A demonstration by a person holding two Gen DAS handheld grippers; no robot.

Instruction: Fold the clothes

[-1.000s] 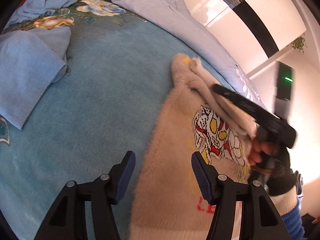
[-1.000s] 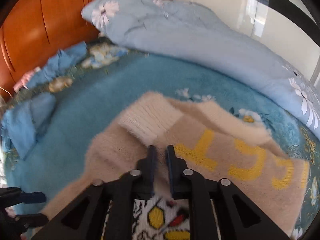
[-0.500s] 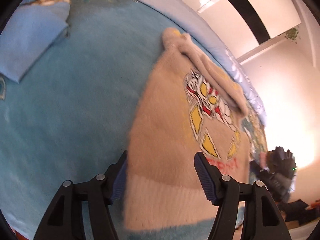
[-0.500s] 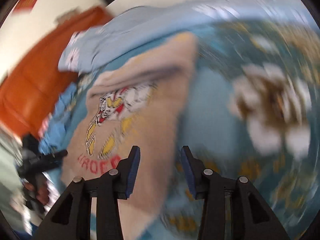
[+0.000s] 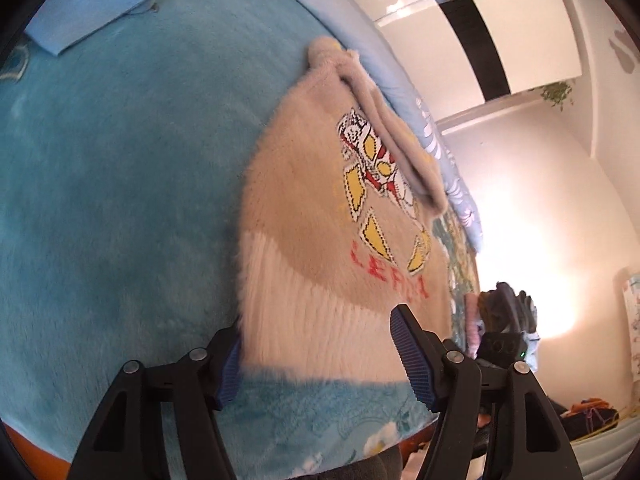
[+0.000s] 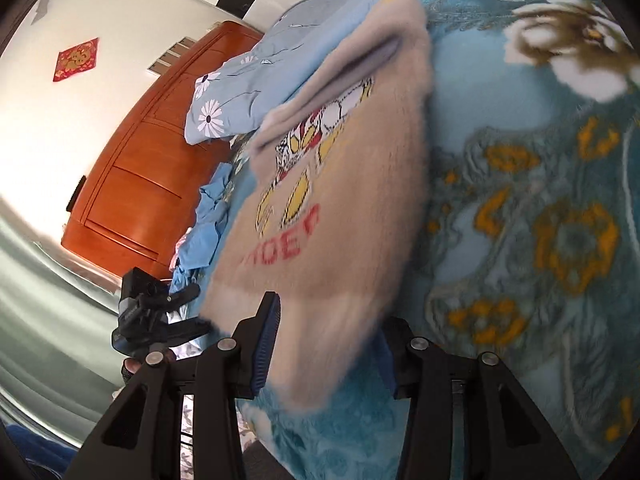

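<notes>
A beige fuzzy sweater (image 5: 312, 216) with a cartoon print and red letters lies flat on the blue blanket, one sleeve folded across its chest. Its pale ribbed hem (image 5: 316, 324) faces me. My left gripper (image 5: 316, 364) is open, its fingers straddling the hem's left corner. My right gripper (image 6: 332, 344) is open, its fingers straddling the hem's right corner (image 6: 320, 344); the sweater (image 6: 340, 184) shows blurred there. The left gripper shows in the right wrist view (image 6: 160, 312); the right gripper shows in the left wrist view (image 5: 504, 344).
A blue plush blanket (image 5: 112, 184) with flower print (image 6: 560, 240) covers the bed. A folded light blue cloth (image 5: 92, 4) lies far left. A pale blue flowered duvet (image 6: 248, 92) is bunched behind the sweater. An orange wooden headboard (image 6: 132, 184) stands beyond. The bed's front edge is just below my grippers.
My right gripper let go of the sleeve, opened and swung to the hem's right corner. My left gripper drew back to the hem's left corner. The sleeve now lies folded over the chest.
</notes>
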